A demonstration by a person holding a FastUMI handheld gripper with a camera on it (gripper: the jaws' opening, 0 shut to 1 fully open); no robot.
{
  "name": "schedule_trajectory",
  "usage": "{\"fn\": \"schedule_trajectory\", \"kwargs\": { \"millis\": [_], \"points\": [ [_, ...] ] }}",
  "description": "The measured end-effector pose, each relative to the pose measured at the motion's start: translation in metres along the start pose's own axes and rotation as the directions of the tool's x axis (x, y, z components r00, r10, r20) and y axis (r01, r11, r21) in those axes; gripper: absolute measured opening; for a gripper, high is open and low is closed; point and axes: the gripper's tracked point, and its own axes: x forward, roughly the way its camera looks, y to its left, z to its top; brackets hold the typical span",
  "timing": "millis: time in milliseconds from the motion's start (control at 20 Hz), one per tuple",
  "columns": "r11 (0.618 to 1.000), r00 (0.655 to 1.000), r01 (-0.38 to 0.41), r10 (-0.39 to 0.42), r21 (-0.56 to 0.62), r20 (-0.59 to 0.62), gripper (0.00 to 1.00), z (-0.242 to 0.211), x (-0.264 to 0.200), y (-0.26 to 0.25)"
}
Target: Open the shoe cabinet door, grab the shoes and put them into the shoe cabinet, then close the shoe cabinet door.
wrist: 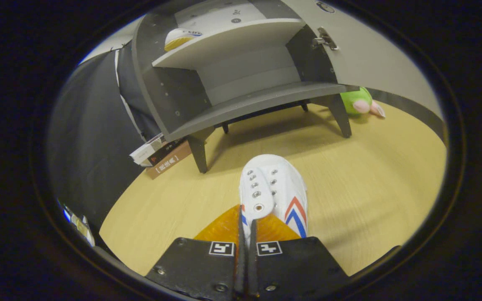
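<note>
Pinching the white shoe by its collar between nearly closed fingers, the gripper carries it toe-first above the floor toward the open shoe cabinet, evidently so it slides straight onto a shelf.

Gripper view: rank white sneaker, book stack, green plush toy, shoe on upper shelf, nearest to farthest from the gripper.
Gripper: jaws shut on the sneaker's edge.
1. White sneaker, between the jaws.
2. Book stack, left, by the cabinet's front leg.
3. Green plush toy, right, behind the cabinet.
4. Shoe on upper shelf, inside the cabinet.
</note>
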Motion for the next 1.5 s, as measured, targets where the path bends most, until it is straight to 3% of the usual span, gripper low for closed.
{"fn": "schedule_trajectory", "kwargs": {
  "millis": [350,750,1200,1500],
  "points": [
    [0.997,1.000,-0.007,0.009,-0.082,0.020,0.05,0.004,-0.006,0.002],
    [0.984,0.990,-0.090,0.105,-0.154,0.095,0.05,0.021,-0.015,0.010],
    [0.959,0.951,-0.153,0.209,-0.239,0.228,0.05,0.071,-0.038,0.036],
    [0.956,0.928,-0.060,0.159,-0.287,0.336,0.05,0.126,-0.042,0.032]
  ]
}}
